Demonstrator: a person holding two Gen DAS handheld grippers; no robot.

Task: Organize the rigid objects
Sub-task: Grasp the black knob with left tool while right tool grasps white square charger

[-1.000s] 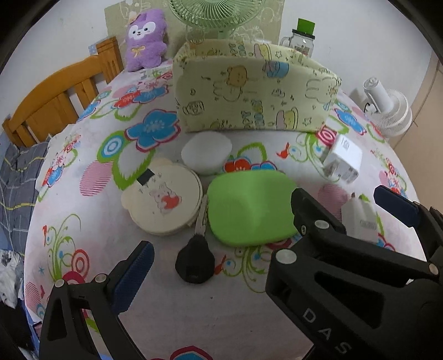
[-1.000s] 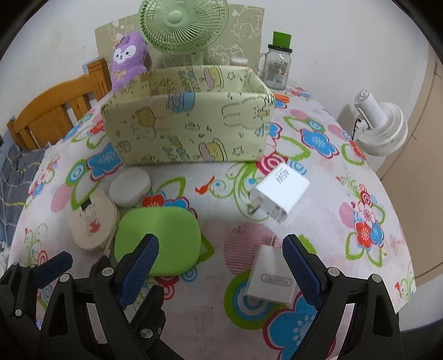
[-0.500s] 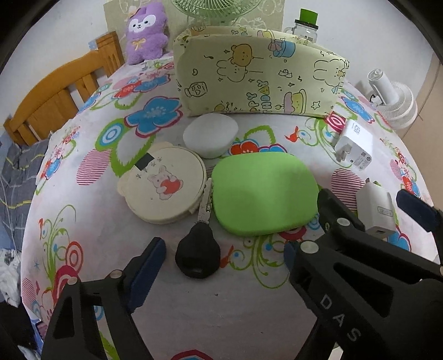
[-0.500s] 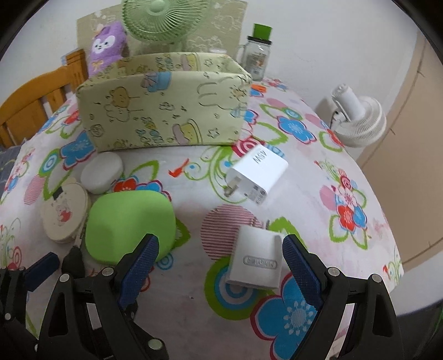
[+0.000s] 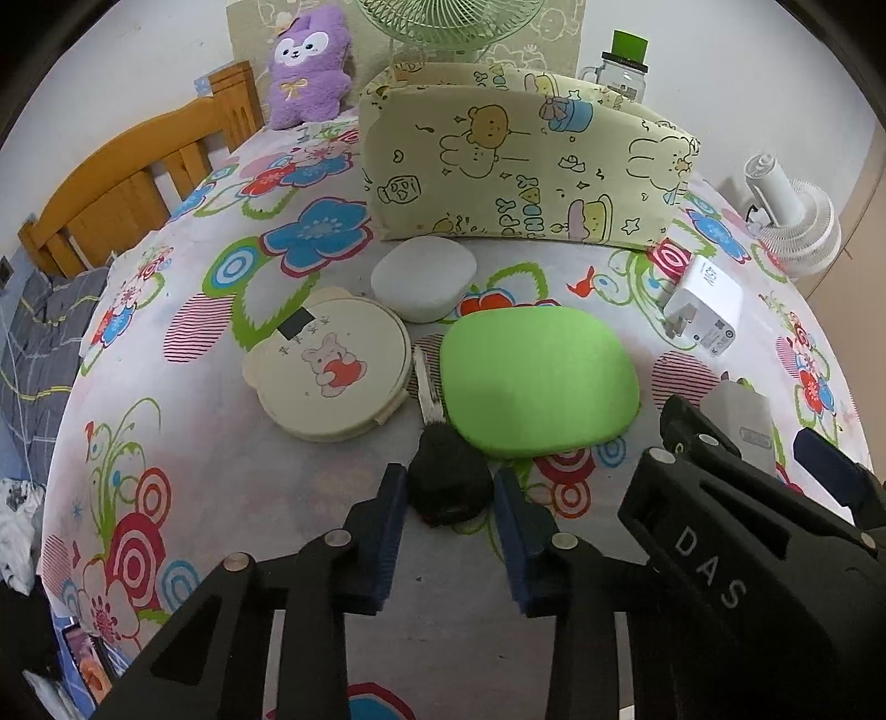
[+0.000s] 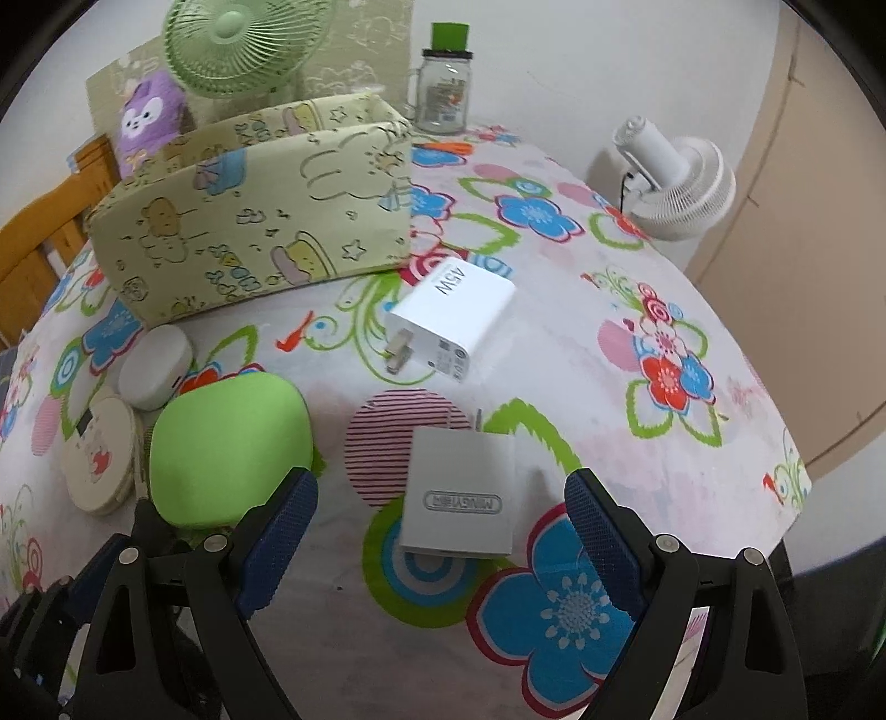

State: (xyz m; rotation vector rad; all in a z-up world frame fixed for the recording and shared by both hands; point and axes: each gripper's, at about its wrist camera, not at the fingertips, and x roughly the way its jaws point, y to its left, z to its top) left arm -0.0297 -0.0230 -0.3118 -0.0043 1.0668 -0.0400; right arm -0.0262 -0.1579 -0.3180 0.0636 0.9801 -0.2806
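My left gripper (image 5: 448, 507) has its blue pads on either side of the black head of a key (image 5: 449, 483) lying on the floral tablecloth, nearly closed on it. Beyond it lie a green case (image 5: 540, 379), a round cream compact (image 5: 332, 368) and a white oval case (image 5: 423, 277). My right gripper (image 6: 440, 531) is open wide around a white charger (image 6: 459, 493), low over it. A second white 45W charger (image 6: 451, 321) lies farther off. The yellow-green fabric bin (image 5: 520, 160) stands behind; it also shows in the right wrist view (image 6: 249, 221).
A green desk fan (image 6: 235, 44), a purple plush (image 5: 310, 66) and a glass jar (image 6: 443, 94) stand at the back. A white fan (image 6: 673, 177) stands off the table's right edge. A wooden bed frame (image 5: 133, 177) is at the left.
My left gripper has moved forward over the key and narrowed its jaws around the key's black head. My right gripper has moved closer to the near white charger, still open.
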